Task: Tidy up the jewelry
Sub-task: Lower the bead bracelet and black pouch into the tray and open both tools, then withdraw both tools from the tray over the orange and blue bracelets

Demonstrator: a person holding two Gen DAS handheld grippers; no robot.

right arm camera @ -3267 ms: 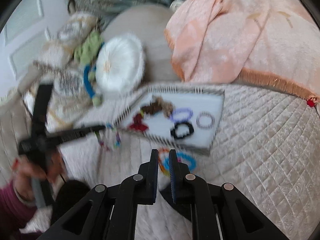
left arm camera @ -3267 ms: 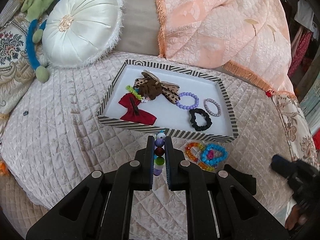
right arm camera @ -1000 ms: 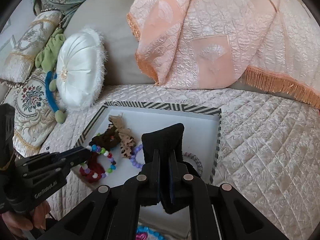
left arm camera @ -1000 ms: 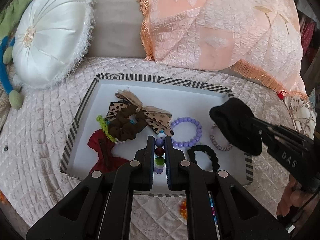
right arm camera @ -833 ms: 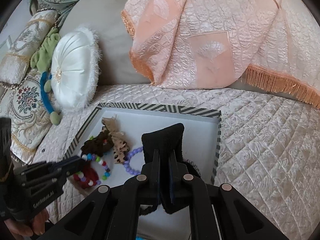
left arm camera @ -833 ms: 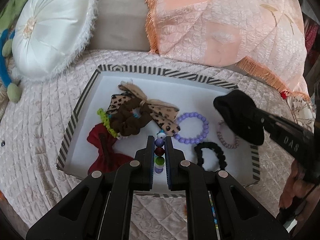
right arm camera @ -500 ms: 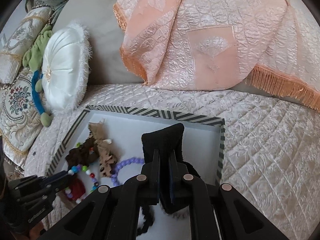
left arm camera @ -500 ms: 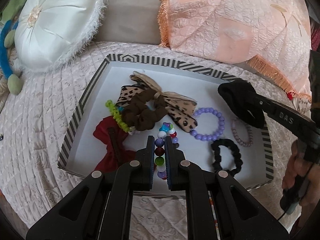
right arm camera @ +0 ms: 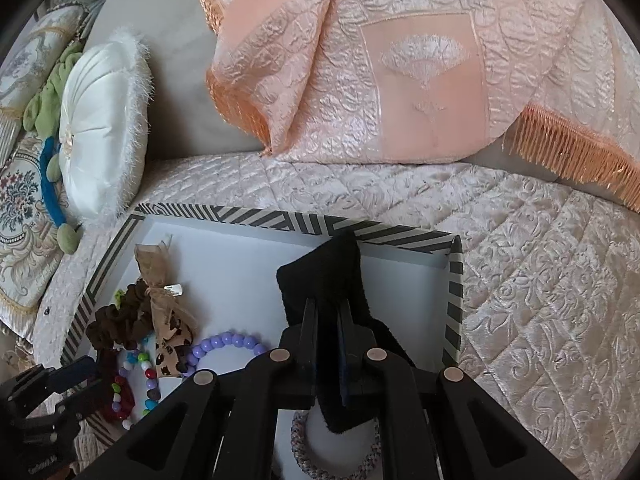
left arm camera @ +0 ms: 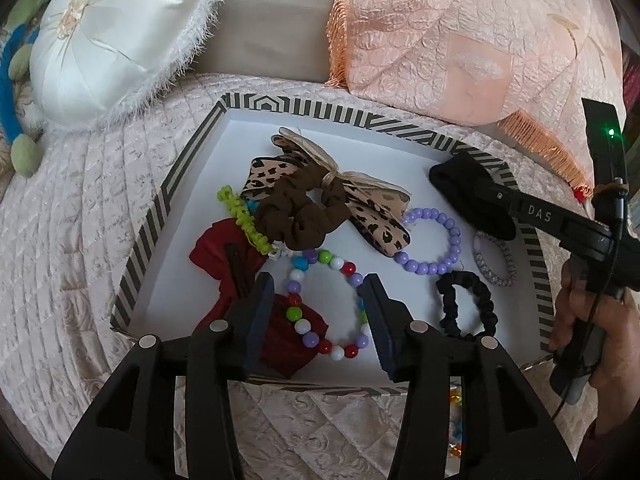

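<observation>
Left gripper (left arm camera: 318,312) gapes around the beaded bracelet (left arm camera: 326,304), delivered into the tray (left arm camera: 176,184); right gripper (right arm camera: 328,344) clamps a black band (right arm camera: 324,276) above it, awaiting placement.

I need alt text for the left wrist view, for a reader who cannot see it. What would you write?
The left hand-held gripper hangs open over a multicoloured bead bracelet lying in a white tray with a black-and-white striped rim on a quilted bed. Hair bows, scrunchies and a lilac bead bracelet also lie in the tray. At right, the right hand-held gripper holds a black fabric piece above it.
</observation>
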